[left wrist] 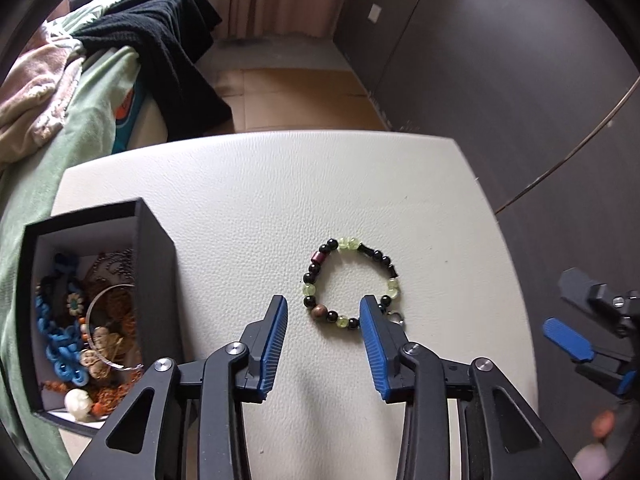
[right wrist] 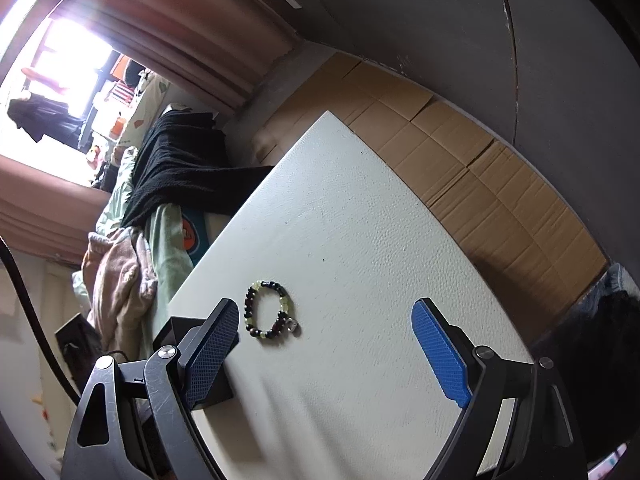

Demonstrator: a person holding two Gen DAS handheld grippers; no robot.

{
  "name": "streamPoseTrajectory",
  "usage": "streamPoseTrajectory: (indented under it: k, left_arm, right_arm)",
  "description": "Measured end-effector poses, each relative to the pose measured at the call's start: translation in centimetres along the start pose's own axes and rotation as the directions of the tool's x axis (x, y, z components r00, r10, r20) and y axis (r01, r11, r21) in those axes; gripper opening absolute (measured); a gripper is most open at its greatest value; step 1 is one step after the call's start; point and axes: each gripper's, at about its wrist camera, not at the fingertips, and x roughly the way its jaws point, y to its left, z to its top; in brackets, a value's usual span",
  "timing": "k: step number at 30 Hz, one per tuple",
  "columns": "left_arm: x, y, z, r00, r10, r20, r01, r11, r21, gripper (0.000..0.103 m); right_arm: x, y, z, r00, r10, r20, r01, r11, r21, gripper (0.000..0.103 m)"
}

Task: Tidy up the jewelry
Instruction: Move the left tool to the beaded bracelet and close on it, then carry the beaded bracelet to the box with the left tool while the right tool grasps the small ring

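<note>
Left gripper point(left wrist: 323, 312) is hanging wide open and empty over the beaded bracelet point(left wrist: 351, 283) lying on the table point(left wrist: 240, 200); right gripper point(right wrist: 324, 320) is also gaping empty. Beads might roll and slip out sideways when pinching.

Left tongs point(left wrist: 323, 312), right tongs point(right wrist: 324, 320): black frames, blue ribbed pads, silver screws.
</note>
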Motion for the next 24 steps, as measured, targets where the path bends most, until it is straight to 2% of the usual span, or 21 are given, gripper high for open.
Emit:
streamPoseTrajectory:
  k: [6,10,12,13,17,21,24]
  left_arm:
    - [2.0,-0.6,-0.2,0.997,0.078,-0.023,-0.077,0.997,0.014,0.036]
    - [1.9,-1.5,-0.7,0.992,0.127,-0.006,-0.127,0.99,0.061,0.031]
    - [1.9,-1.6,-0.9,0.989,0.145,-0.001,-0.144,0.986,0.083,0.022]
    - [1.9,-1.5,-1.1,0.988,0.153,-0.003,-0.153,0.984,0.088,0.012]
    - [1.4,-0.3,-1.2,0.996,0.089,-0.015,-0.088,0.994,0.06,0.01]
    - [-0.3,1.1,-0.8,0.999,0.033,0.02,-0.033,0.999,0.016,0.01]
    - [-1.9,1.8,-0.4,0.998,0.006,0.057,-0.006,1.0,-0.003,0.01]
  right_arm:
    - [0.5,-0.1,0.5,1.0,-0.004,-0.01,0.004,1.0,0.008,0.089]
    - [0.6,-0.1,0.3,1.0,-0.008,-0.016,0.008,1.0,0.012,0.089]
    - [0.7,0.1,0.2,1.0,-0.012,-0.016,0.013,1.0,0.009,0.089]
    - [0.8,0.2,0.1,1.0,-0.014,-0.021,0.014,1.0,0.003,0.089]
    - [1.4,0.9,-0.2,0.999,-0.029,-0.041,0.028,0.999,-0.035,0.089]
    - [2.5,2.1,-0.9,0.997,-0.049,-0.062,0.043,0.994,-0.102,0.088]
    - [3.4,3.0,-1.4,0.995,-0.059,-0.078,0.047,0.988,-0.146,0.076]
